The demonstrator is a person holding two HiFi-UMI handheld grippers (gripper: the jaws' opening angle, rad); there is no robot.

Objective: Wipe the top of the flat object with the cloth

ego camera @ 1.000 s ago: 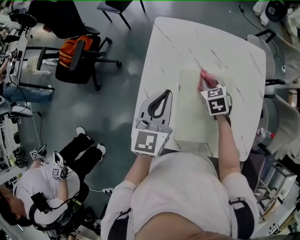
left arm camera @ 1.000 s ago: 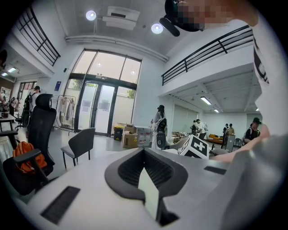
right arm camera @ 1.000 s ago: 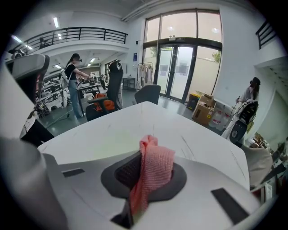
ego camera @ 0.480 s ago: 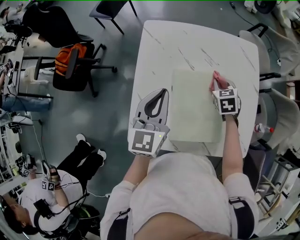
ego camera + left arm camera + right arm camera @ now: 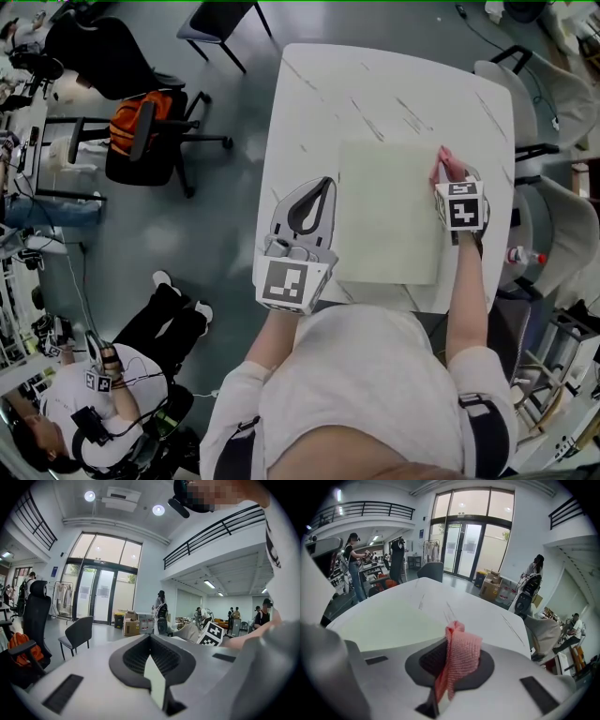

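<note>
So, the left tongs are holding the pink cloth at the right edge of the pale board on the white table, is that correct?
Not quite. It is the right tongs that hold the pink cloth at the right edge of the pale board, as the right gripper view shows.

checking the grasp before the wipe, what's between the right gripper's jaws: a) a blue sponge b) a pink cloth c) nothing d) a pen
b: the right gripper view shows the right gripper shut on a pink cloth, which bunches up between its jaws.
</note>
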